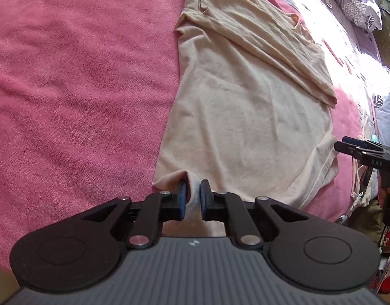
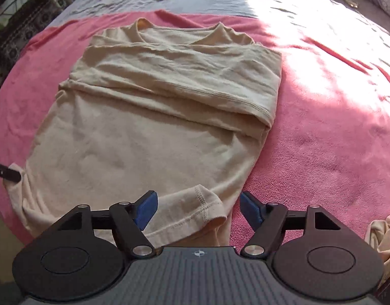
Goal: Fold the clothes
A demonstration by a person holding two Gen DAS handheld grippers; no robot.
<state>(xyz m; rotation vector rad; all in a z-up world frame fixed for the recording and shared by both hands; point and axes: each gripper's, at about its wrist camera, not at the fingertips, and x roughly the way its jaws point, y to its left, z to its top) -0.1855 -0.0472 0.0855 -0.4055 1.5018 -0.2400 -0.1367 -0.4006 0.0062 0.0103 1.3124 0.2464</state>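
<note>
1. The shirt (image 2: 134, 137) lies flat mid-blanket (image 2: 322, 139), sleeves folded across the chest.
2. The left gripper (image 1: 193, 195) pinches one hem corner, ready to lift.
3. The right gripper (image 2: 198, 209) gapes around the other hem corner, nothing gripped yet.

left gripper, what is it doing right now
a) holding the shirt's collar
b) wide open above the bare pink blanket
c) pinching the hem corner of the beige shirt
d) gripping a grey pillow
c, the left gripper has its blue pads closed on a bunched bit of the beige shirt at its near hem corner, while the right gripper is wide open over the other corner.
</note>
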